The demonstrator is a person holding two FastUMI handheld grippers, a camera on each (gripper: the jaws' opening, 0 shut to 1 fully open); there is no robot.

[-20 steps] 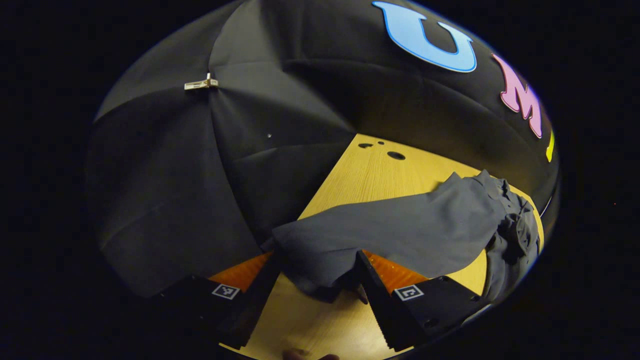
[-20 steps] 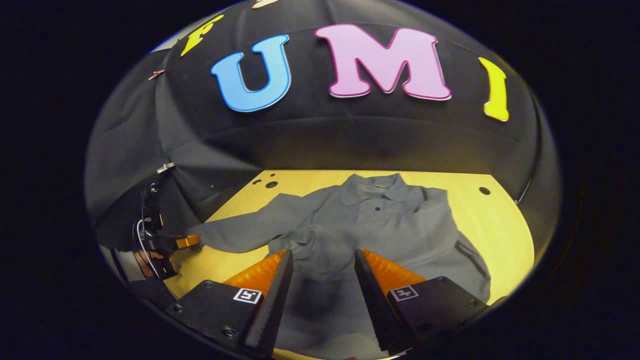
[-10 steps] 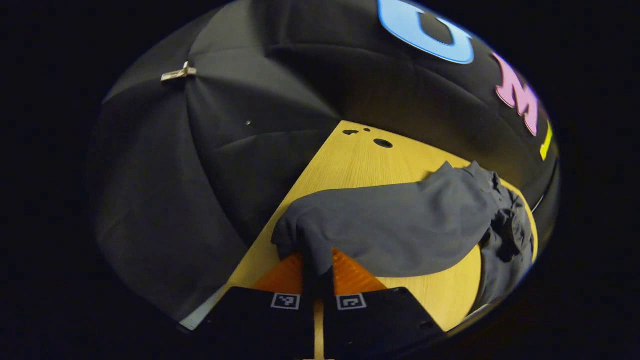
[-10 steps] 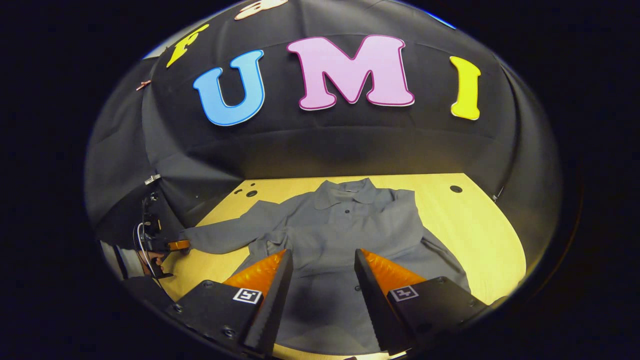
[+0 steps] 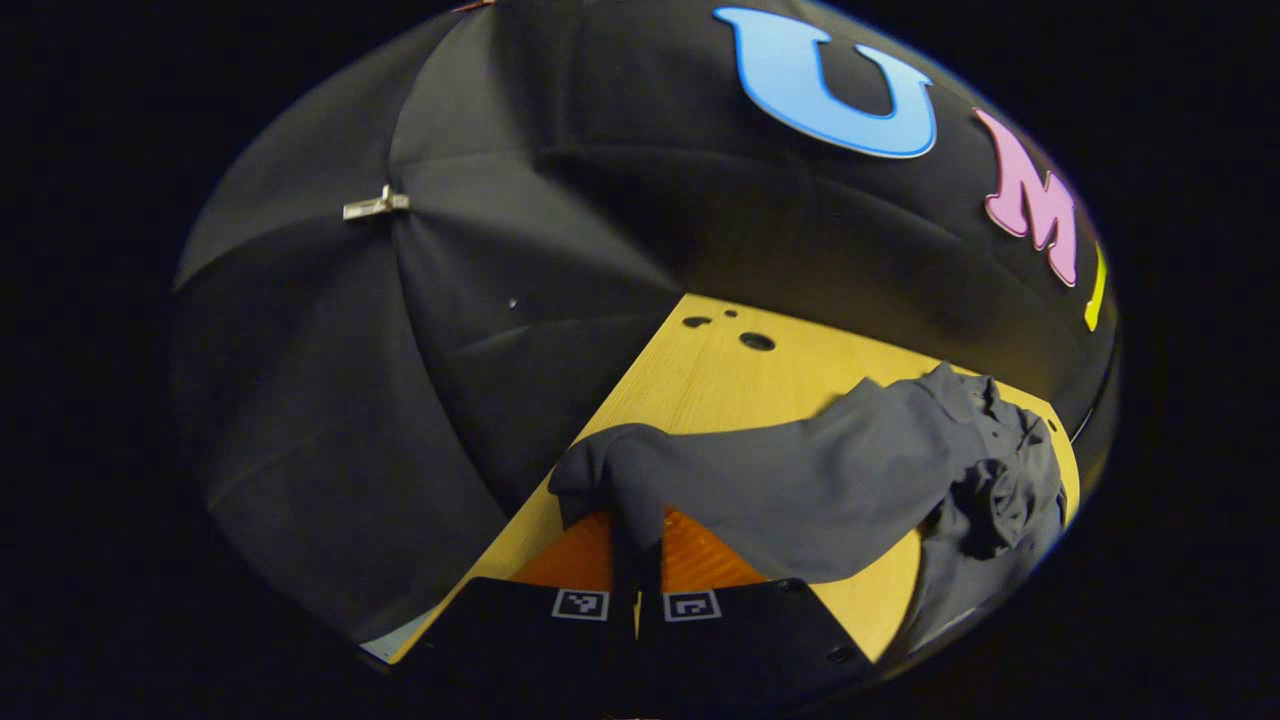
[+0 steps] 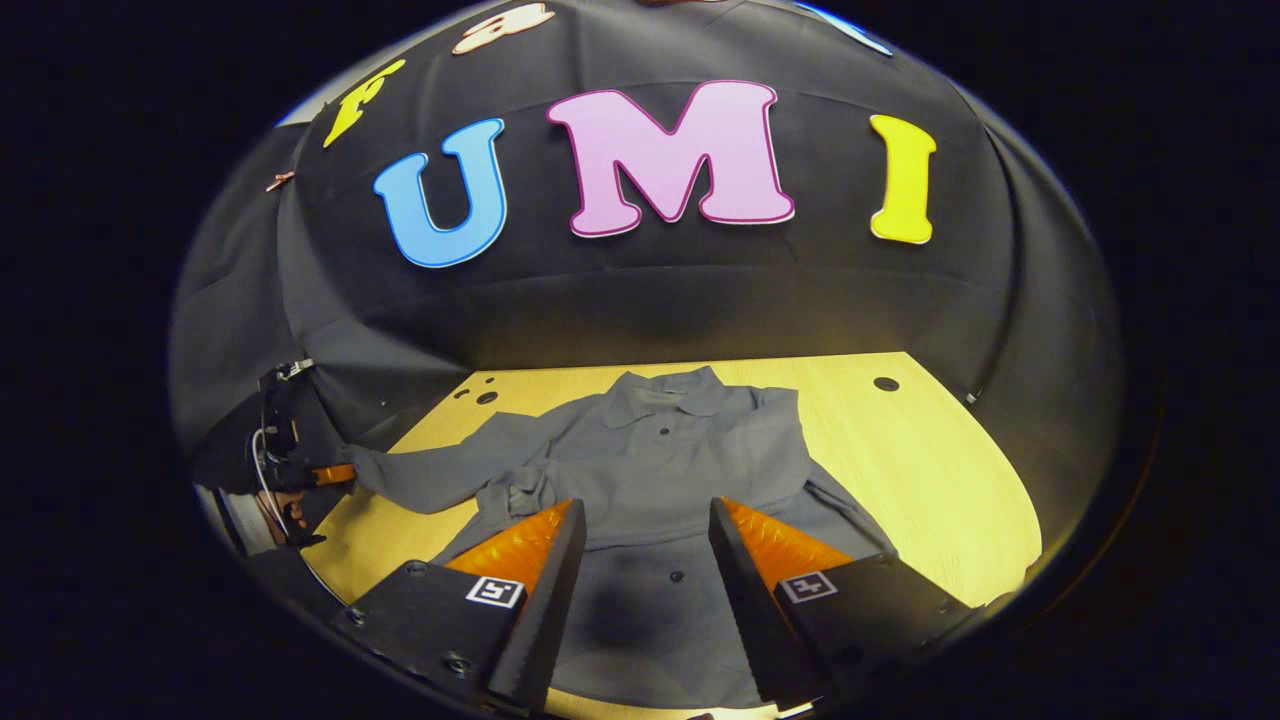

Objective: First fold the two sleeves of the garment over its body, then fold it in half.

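Observation:
A grey collared shirt (image 6: 660, 470) lies face up on the wooden table (image 6: 930, 470), collar toward the wall. In the left gripper view its long sleeve (image 5: 790, 480) stretches from the bunched body (image 5: 1000, 490) toward me, and my left gripper (image 5: 637, 545) is shut on the cuff, lifting it off the table. In the right gripper view that same gripper (image 6: 325, 475) holds the raised cuff at the far left. My right gripper (image 6: 640, 560) hangs open above the shirt's lower front, with nothing between its fingers. The other sleeve (image 6: 850, 505) lies along the body's right side.
Black cloth walls close in the table at the back and left. Small holes (image 5: 757, 341) mark the table's far left corner, and another hole (image 6: 885, 383) sits at the far right. A metal clip (image 5: 376, 206) pins the cloth. Bare wood (image 6: 940, 450) lies right of the shirt.
My left gripper shut on the sleeve cuff and lifted it off the table. My right gripper pulled back toward the shirt's hem, staying open.

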